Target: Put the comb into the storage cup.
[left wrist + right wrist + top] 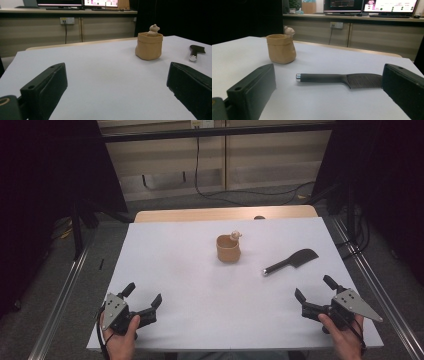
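Both grippers rest near the table's [165,250] front edge, left gripper [142,301] and right gripper [315,295] jaws wide, empty, likely staged. Cup [228,248] mid-table; knife [291,262] right of cup, reachable.

Dim room, evenly lit white matte surface [200,285], faint soft shadows; dark sides; near black tool jaws blurred, monitors glaring.

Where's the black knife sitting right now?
In the high view the black knife lies flat on the table's right half, right of the tan pot and just beyond the right gripper.
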The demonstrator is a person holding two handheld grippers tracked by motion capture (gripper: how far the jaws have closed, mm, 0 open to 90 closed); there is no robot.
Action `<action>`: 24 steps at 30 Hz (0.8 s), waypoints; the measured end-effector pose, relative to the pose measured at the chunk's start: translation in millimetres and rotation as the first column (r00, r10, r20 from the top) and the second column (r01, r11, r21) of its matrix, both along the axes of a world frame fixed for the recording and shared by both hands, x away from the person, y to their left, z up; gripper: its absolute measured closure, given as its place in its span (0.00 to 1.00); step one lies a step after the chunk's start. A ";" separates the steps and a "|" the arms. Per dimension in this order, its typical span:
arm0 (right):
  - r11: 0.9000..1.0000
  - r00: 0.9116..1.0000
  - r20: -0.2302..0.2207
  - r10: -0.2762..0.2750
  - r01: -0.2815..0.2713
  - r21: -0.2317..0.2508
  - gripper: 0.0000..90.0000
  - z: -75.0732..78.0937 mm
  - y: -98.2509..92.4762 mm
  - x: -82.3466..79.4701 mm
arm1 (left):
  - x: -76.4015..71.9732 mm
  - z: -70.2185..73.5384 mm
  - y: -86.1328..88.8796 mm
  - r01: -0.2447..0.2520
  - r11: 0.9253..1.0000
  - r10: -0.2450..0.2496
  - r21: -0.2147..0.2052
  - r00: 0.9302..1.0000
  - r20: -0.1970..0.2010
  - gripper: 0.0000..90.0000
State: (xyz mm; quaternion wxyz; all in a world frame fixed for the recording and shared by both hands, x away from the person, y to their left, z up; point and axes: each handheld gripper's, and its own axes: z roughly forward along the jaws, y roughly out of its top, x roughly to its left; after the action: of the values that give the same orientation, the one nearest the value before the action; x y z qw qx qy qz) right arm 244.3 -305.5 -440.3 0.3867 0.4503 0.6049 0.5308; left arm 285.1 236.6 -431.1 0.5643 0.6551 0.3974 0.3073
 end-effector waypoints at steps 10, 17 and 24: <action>0.997 0.998 0.015 0.068 -0.067 -0.022 0.00 3.7 9.0 3.8 | -1.8 -0.3 0.1 0.007 1.000 -0.007 0.002 1.000 0.002 0.04; 0.995 0.995 -0.002 0.096 -0.096 -0.017 0.00 9.7 15.0 12.1 | -3.7 0.0 -0.8 0.022 1.000 -0.022 0.015 1.000 0.009 0.04; 0.995 0.995 -0.011 0.098 -0.098 -0.014 0.00 16.9 18.1 24.6 | -5.7 1.0 -0.4 0.030 0.999 -0.030 0.010 0.999 0.014 0.04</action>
State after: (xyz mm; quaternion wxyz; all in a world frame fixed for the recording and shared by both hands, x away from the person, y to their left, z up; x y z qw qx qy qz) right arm 268.9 -287.4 -423.4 0.3603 0.4201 0.6321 0.5424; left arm 279.4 236.3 -430.1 0.5685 0.6616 0.3820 0.3053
